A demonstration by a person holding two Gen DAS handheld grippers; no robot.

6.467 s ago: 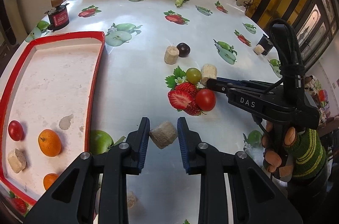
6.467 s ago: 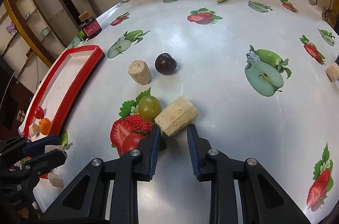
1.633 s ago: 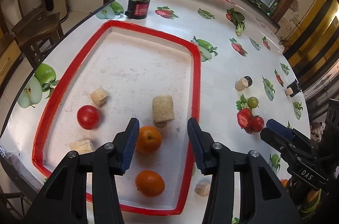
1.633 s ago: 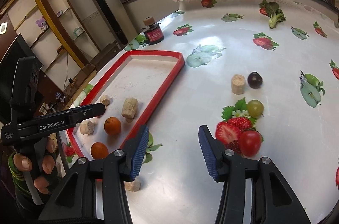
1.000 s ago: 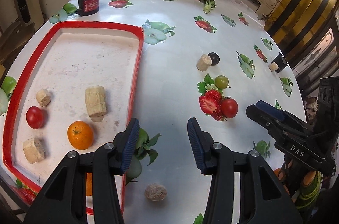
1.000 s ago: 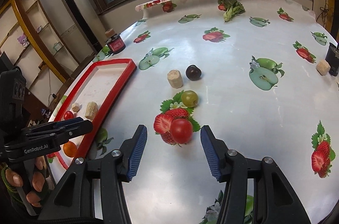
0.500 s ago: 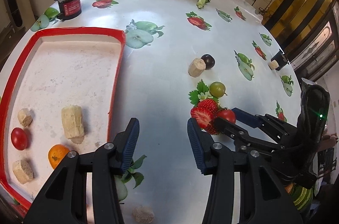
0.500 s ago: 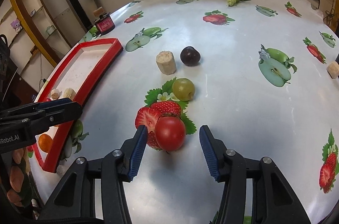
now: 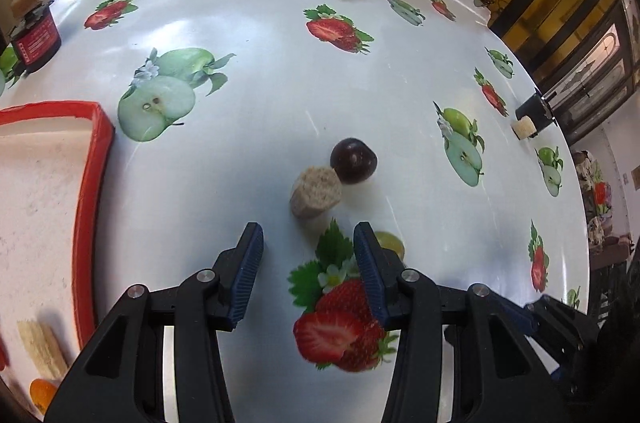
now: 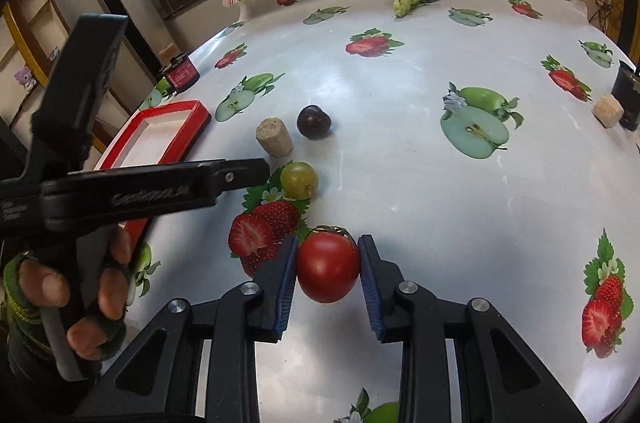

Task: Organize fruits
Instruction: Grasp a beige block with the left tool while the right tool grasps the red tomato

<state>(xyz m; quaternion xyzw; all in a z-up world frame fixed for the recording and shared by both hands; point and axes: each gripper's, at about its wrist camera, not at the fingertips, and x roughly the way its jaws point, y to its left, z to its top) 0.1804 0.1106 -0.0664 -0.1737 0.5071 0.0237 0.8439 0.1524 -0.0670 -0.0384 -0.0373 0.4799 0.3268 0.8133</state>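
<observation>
The right claw (image 10: 327,271) has just been closing, and its pads now press both sides of the tomato (image 10: 328,269), which half a second ago sat free between wide-set jaws. The left claw (image 9: 308,273) has left the red tray (image 9: 90,191), where it dropped a beige chunk (image 9: 42,347), and has crossed the tabletop (image 9: 280,95) to hover empty over the printed strawberry, with the cork-like piece (image 9: 315,191) and dark plum (image 9: 353,159) just ahead. The tray has slid to the left edge of its view, and the green grape (image 9: 390,243) is now half hidden behind its right finger.
</observation>
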